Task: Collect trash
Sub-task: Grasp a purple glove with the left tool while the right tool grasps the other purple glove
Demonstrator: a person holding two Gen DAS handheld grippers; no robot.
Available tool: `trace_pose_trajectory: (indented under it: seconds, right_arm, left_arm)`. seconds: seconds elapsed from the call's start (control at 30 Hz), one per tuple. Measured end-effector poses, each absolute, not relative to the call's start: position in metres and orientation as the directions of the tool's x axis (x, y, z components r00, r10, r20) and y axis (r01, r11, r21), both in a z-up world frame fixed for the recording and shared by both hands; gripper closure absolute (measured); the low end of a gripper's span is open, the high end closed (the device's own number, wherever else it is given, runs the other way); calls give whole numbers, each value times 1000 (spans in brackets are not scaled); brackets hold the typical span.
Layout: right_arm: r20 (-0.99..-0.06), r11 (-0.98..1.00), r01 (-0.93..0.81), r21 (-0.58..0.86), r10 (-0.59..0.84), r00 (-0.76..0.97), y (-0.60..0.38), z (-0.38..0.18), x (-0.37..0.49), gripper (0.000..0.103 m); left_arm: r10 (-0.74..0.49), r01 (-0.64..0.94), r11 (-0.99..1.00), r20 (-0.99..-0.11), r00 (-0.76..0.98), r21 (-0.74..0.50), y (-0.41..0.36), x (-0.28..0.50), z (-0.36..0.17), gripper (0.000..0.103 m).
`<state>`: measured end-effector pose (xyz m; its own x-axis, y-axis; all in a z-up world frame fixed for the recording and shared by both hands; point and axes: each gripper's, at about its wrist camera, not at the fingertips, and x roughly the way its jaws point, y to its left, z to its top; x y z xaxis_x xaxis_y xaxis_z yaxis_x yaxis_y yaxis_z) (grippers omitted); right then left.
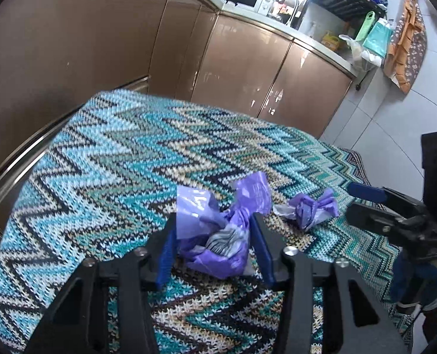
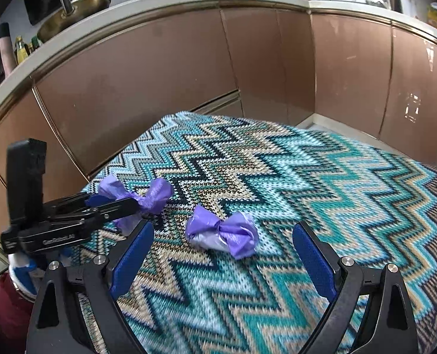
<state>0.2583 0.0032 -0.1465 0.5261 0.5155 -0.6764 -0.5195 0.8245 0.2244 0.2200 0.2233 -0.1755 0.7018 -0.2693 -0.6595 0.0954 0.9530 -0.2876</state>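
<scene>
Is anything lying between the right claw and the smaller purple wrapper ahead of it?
No. In the right wrist view only bare zigzag cloth separates the open right claw from the smaller purple wrapper.

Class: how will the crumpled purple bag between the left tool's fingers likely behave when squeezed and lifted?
The purple bag looks thin and crinkled, so it probably crushes rather than resists. It seems light. Its glossy film may slip, and loose ends would likely flop.

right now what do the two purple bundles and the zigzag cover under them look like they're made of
Both purple bundles: thin plastic film, probably bag material; glossy, crinkled, twisted and partly see-through over grey contents. Zigzag cover: looks like knitted or woven yarn, matte, with visible stitch rows, though a printed pattern can't be ruled out.
</scene>
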Motion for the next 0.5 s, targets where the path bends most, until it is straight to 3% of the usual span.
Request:
trace_pose_trajectory:
  seconds: [0.2,0.27,0.3,0.5]
  right_arm:
    - [-705,805,-540,246,531,471,17,-170,274,23]
    - [-716,802,-542,253,532,453,19,-176,276,44]
    - [-724,801,-542,254,529,443,19,-180,276,48]
    - [-719,797,-545,259,536,442,15,-179,262,53]
  left_arm:
    - [-249,95,961,-664,705,-259,220,219,-176,63]
    - [-240,94,964,-667,705,-247,218,220,-177,64]
    - [-238,93,965,-668,705,-245,217,221,-177,64]
    - [-229,88,967,-671,705,-238,217,221,-178,65]
